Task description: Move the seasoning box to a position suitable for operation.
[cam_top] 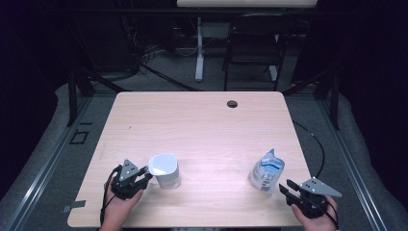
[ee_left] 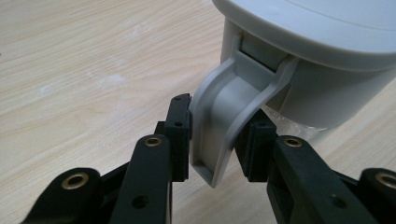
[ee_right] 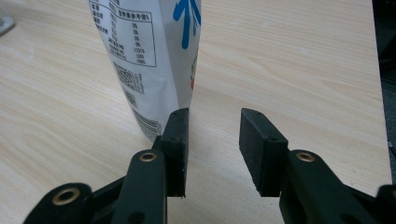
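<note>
A pale grey lidded jug [cam_top: 165, 171] stands near the table's front left. My left gripper [cam_top: 146, 176] reaches it from the left. In the left gripper view its two black pads press either side of the jug's curved handle [ee_left: 233, 93], just below the lid [ee_left: 317, 23], so the left gripper [ee_left: 219, 116] is shut on it. A white pouch with blue print [cam_top: 267, 171] stands upright at the front right. My right gripper [cam_top: 287, 186] sits just to its right, open. In the right gripper view the pouch [ee_right: 149, 56] stands beyond the left jaw, and nothing lies inside the right gripper [ee_right: 215, 116].
The light wooden table [cam_top: 202, 125] has a round cable hole [cam_top: 232, 103] near its far edge. Beyond it stand a dark chair [cam_top: 255, 43] and a white desk leg [cam_top: 199, 57]. A black cable [cam_top: 315, 139] trails off the table's right side.
</note>
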`<state>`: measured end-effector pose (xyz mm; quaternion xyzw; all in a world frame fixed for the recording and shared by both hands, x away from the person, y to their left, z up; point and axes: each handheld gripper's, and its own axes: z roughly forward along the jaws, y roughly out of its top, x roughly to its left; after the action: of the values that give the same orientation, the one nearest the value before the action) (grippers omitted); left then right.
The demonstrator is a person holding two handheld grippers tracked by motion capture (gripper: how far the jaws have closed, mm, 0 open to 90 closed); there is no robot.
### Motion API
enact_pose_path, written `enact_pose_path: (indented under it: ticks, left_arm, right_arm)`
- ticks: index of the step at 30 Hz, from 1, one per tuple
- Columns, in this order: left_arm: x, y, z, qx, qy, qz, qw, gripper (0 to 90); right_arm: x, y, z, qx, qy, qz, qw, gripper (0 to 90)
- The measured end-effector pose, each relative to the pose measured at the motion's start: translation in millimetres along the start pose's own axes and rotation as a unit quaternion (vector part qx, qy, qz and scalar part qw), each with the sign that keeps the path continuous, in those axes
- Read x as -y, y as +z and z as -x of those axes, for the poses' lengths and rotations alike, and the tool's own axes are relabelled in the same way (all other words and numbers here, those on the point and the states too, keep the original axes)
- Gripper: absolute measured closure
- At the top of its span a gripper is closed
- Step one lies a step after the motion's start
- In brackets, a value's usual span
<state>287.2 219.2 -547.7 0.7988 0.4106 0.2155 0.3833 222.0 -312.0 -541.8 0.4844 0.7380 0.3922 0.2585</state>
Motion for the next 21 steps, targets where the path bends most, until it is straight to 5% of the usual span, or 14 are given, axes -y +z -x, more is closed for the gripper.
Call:
enact_pose_path:
  ticks: [21]
  left_arm:
    - [-3.4,-1.5,17.9,0.014,0.025,-0.001,0.9996,69.7]
  right_arm:
    - [0.6,0.3,-2.6,-0.010,-0.004,0.001,0.9999,63.2]
